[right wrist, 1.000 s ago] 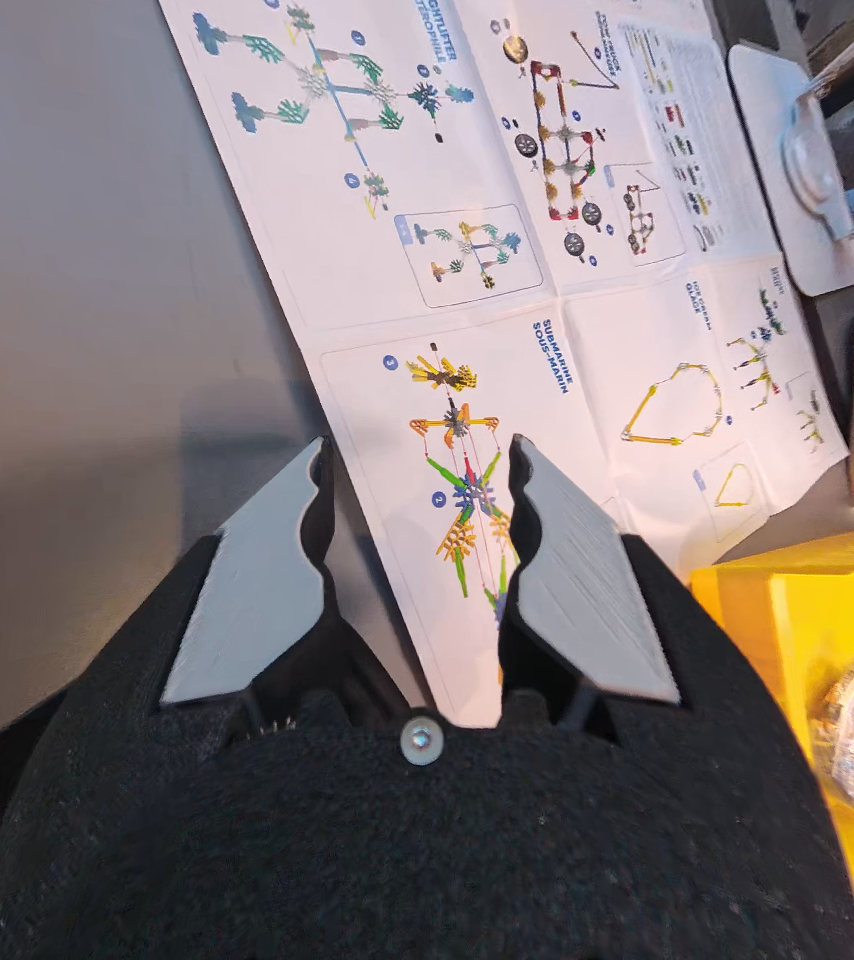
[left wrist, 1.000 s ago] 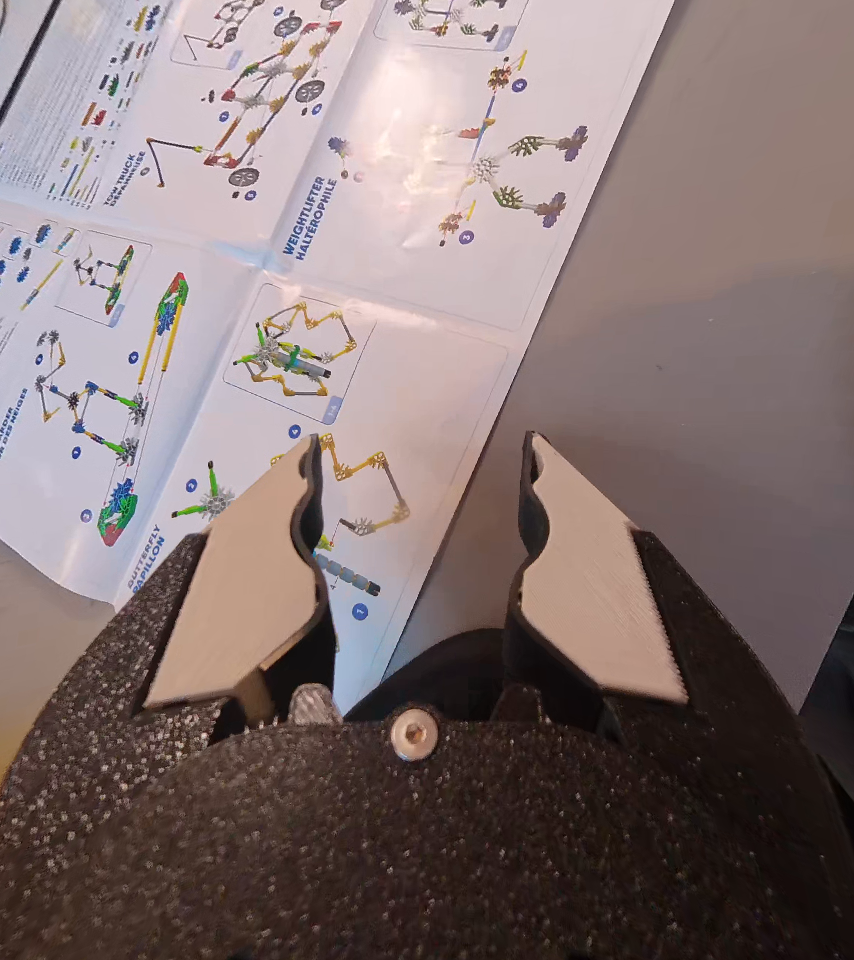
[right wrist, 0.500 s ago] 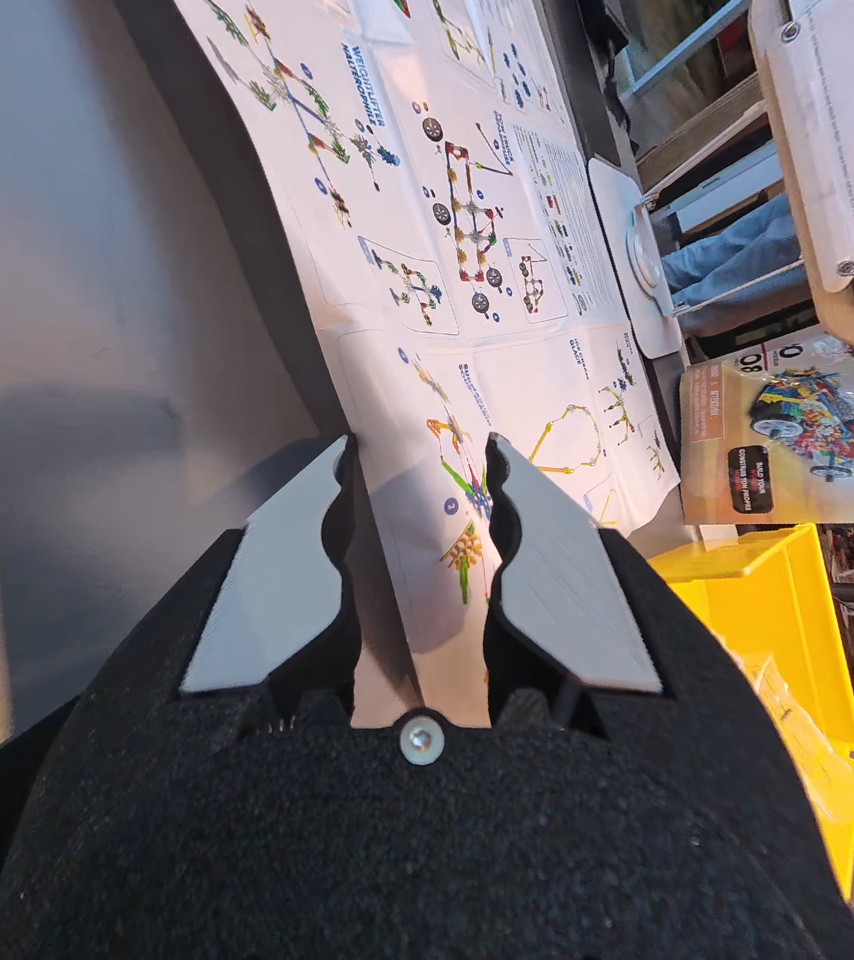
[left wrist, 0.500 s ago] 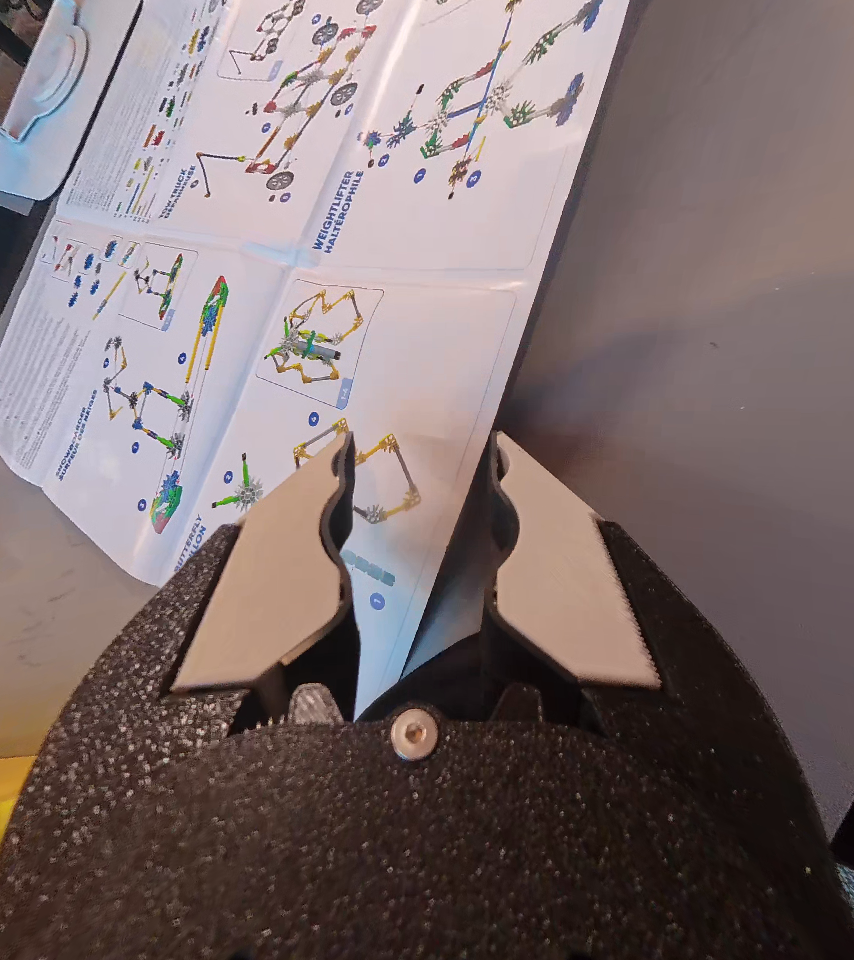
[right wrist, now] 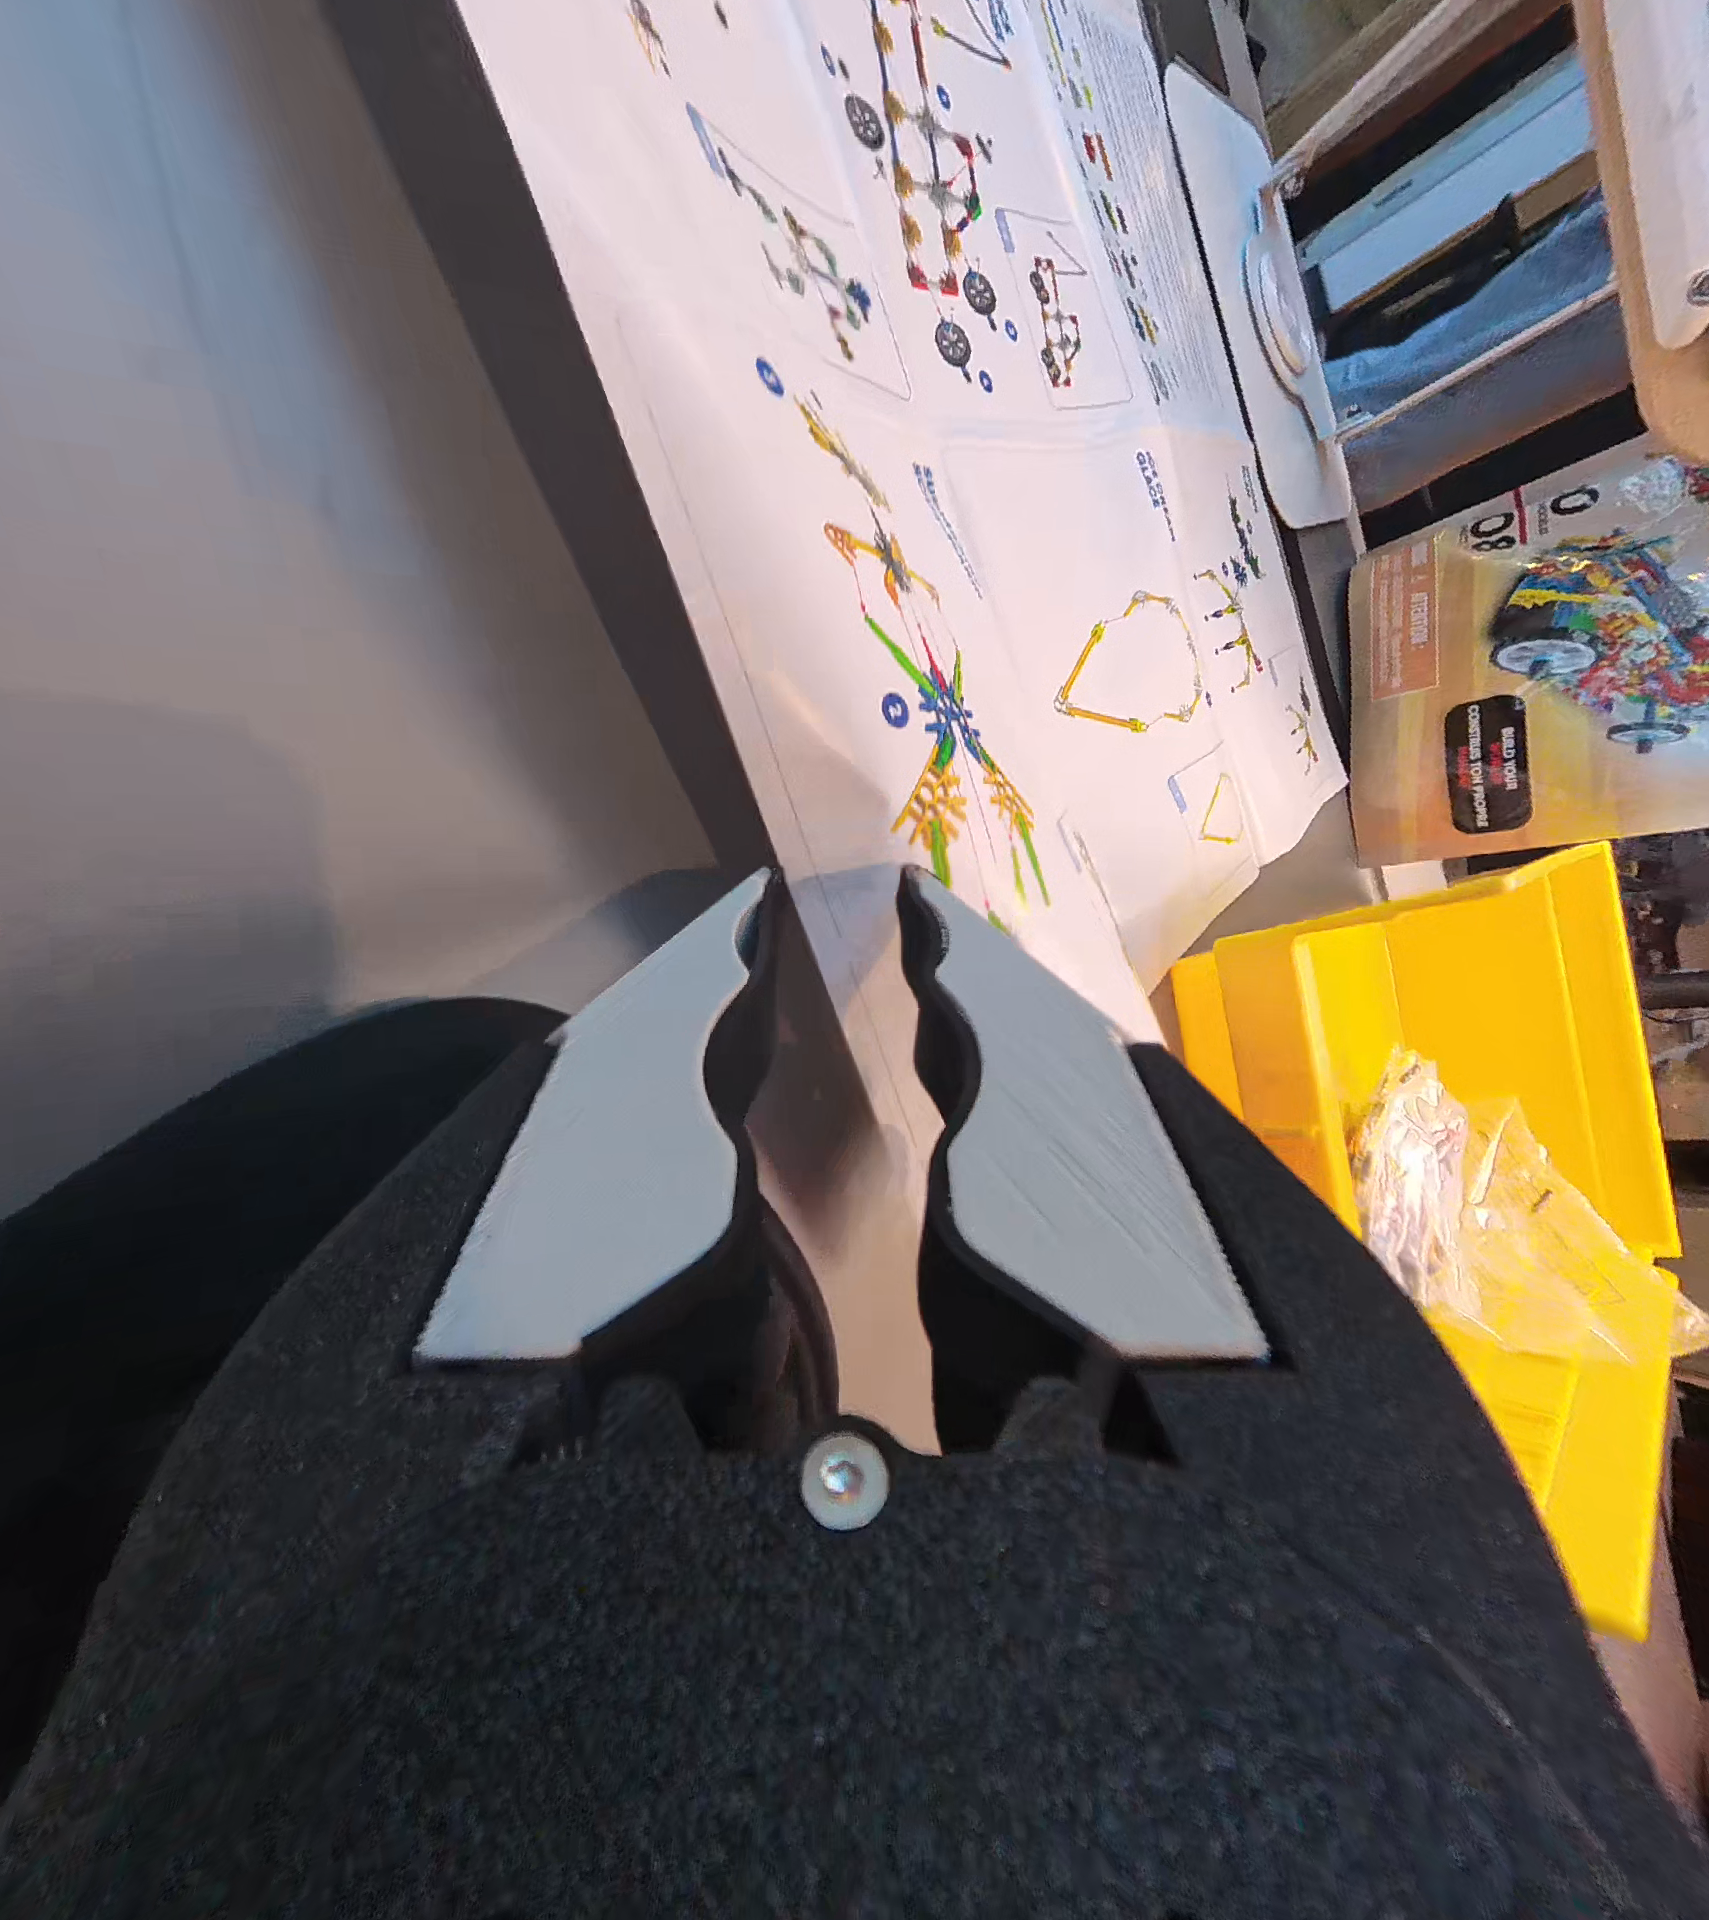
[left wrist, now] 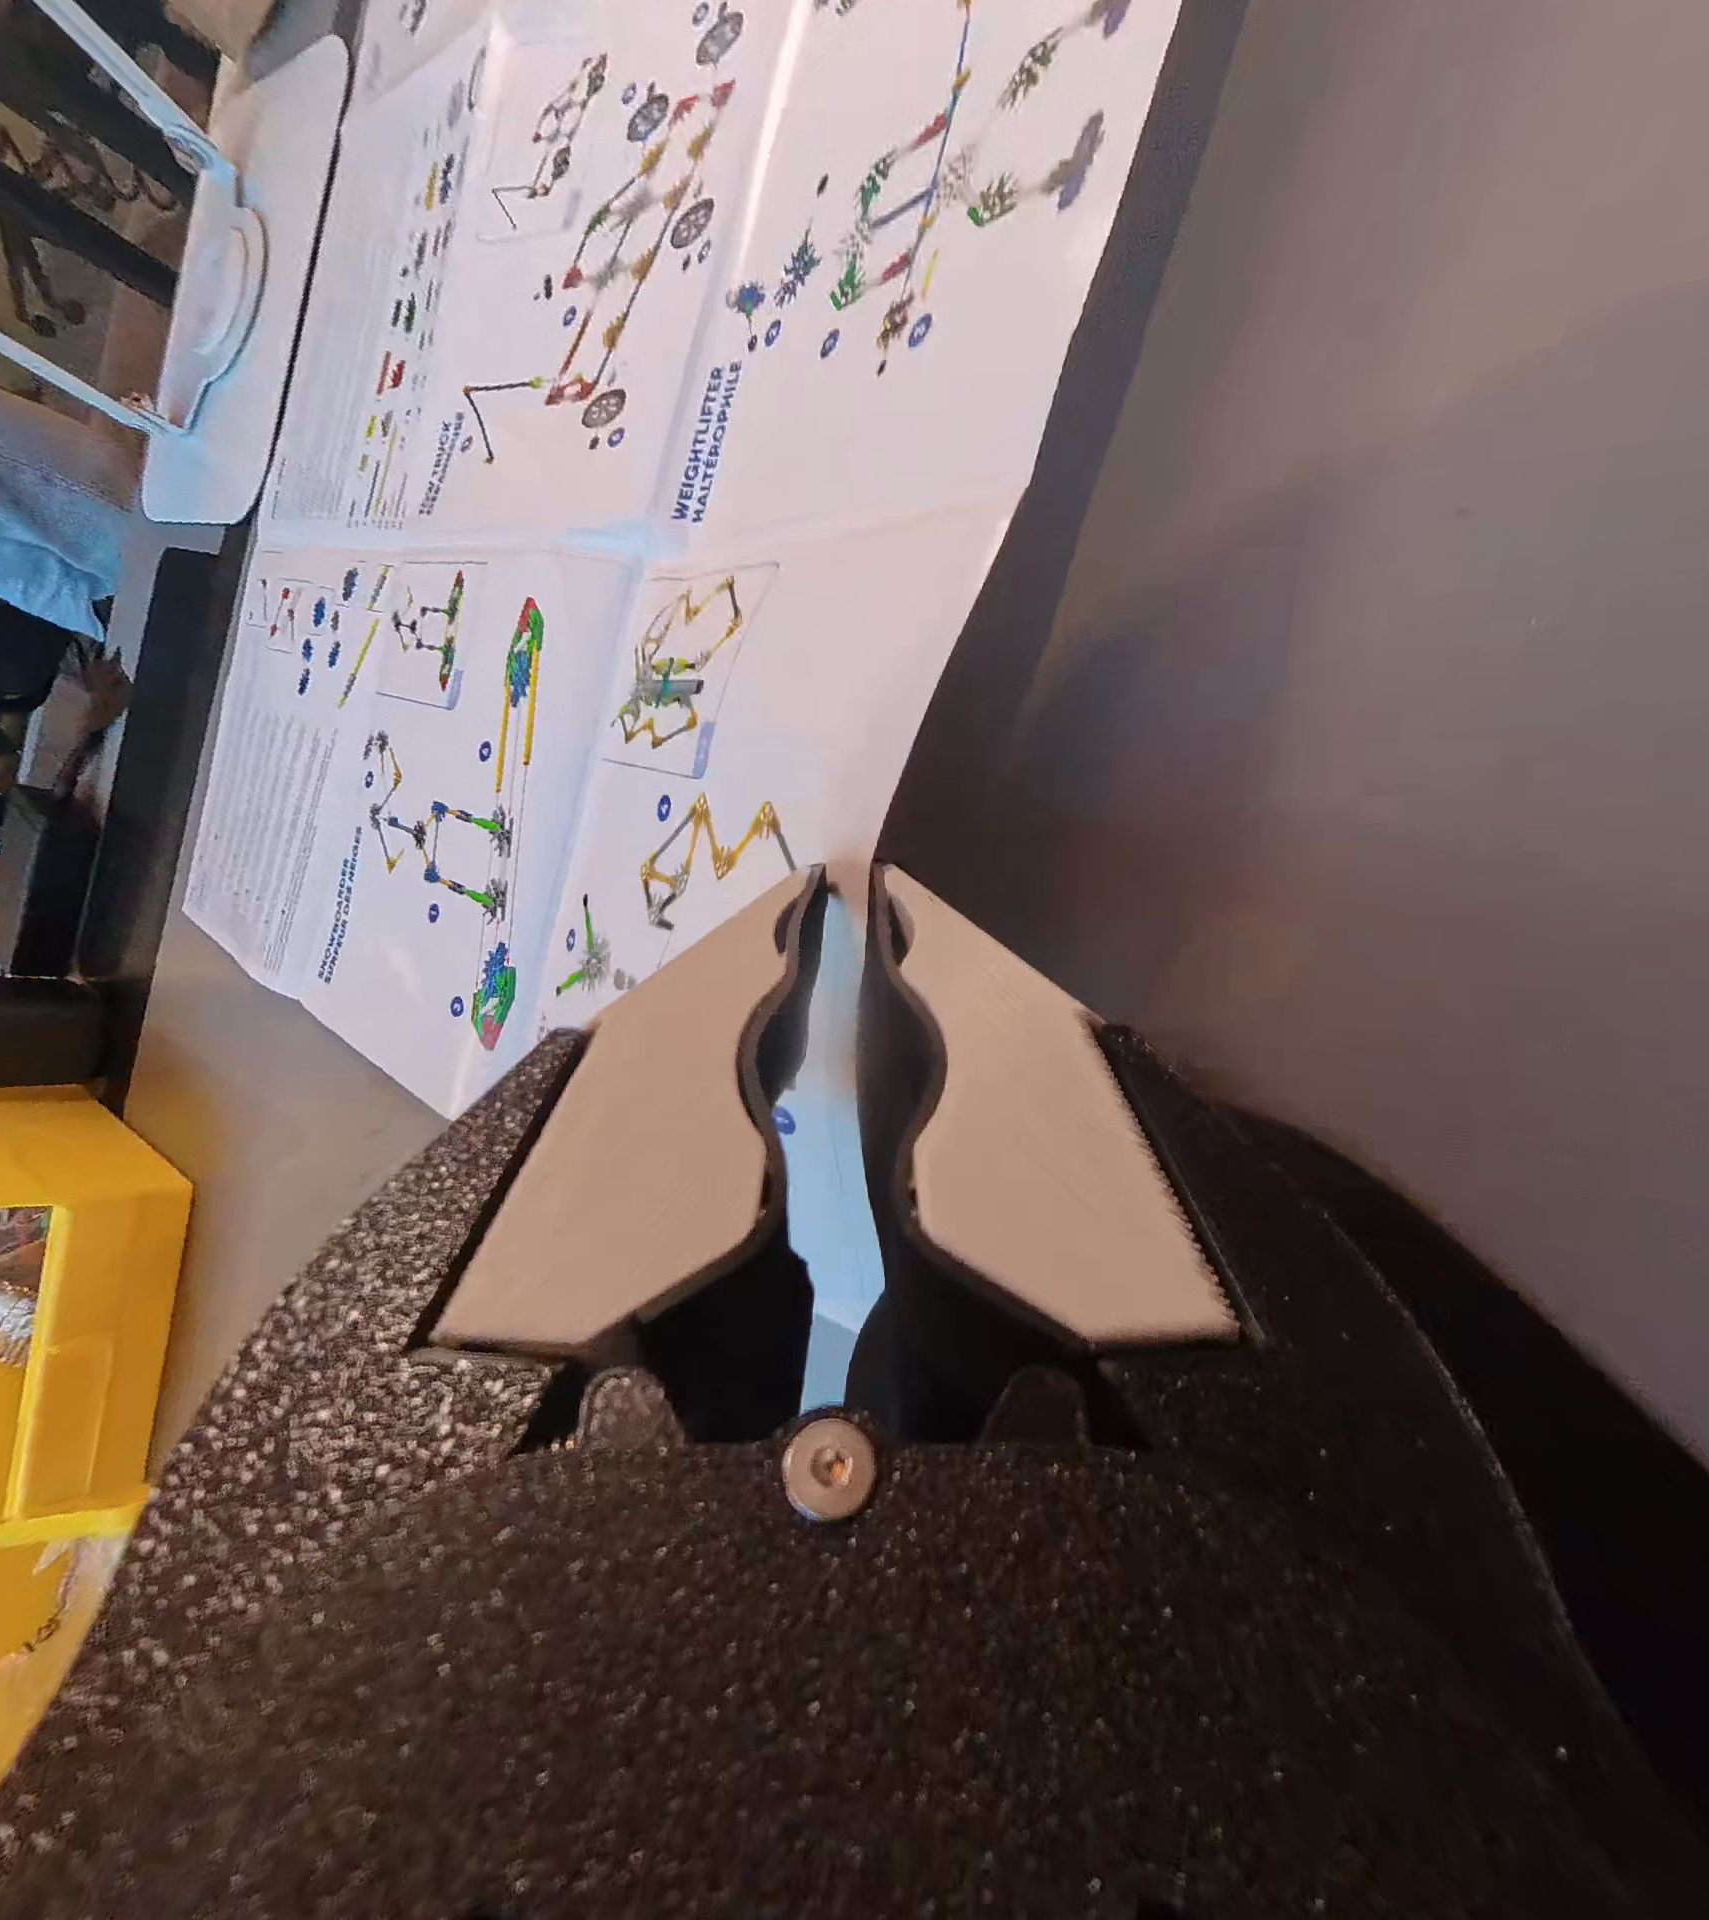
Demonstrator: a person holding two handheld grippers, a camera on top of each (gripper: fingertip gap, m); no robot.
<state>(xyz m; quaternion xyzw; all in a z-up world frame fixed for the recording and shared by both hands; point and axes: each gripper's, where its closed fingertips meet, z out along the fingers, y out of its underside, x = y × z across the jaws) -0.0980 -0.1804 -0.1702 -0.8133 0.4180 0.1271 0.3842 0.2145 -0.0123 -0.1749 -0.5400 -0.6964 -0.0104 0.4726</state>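
Instruction sheet (left wrist: 829,540) near edge is gripped, lifted off desk (left wrist: 1452,520): left gripper (left wrist: 845,883) clenched on it; right gripper (right wrist: 834,883) likewise, narrower gap unclosed.

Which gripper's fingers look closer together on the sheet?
The left gripper: only a sliver of the white printed instruction sheet shows between its fingers; the right gripper shows a wider gap.
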